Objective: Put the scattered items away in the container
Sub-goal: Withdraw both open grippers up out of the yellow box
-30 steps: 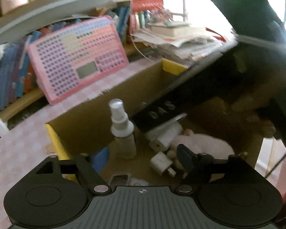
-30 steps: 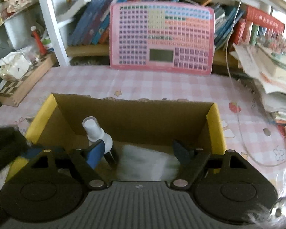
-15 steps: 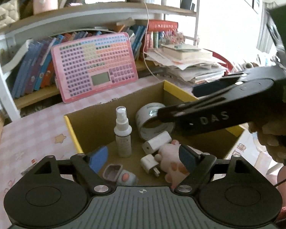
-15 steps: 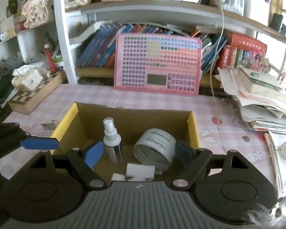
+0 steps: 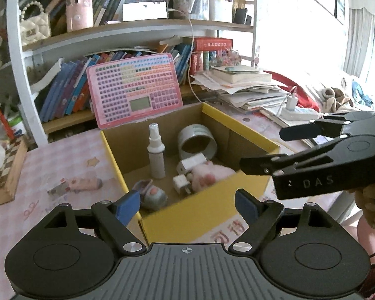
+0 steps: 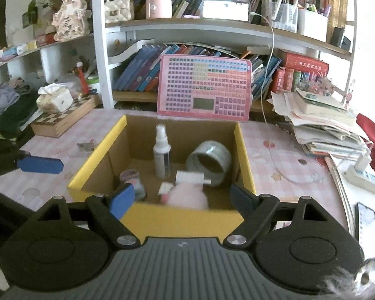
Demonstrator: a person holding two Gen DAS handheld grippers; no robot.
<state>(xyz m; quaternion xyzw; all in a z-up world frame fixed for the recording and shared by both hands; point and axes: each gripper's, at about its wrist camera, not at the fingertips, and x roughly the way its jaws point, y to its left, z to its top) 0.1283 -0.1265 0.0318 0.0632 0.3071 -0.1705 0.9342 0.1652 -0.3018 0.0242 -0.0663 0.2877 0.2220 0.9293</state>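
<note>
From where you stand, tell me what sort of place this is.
Most likely a child's study corner at home. A white bookshelf crammed with books stands behind a desk with a pink checked tablecloth, a pink learning pad leans against it, and a loose stack of papers lies at the right.

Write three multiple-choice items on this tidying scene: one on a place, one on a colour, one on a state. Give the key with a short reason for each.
1. Where is the spray bottle?
A. on the shelf
B. upright inside the cardboard box
C. lying on the tablecloth

2. What colour is the box's rim?
A. yellow
B. red
C. green

3. How is the right gripper?
A. shut on the tape roll
B. shut on nothing
C. open and holding nothing

Key: B, it stands on the box floor beside the tape roll; A, the top edges are yellow; C, its fingers are spread with nothing between them.
</note>
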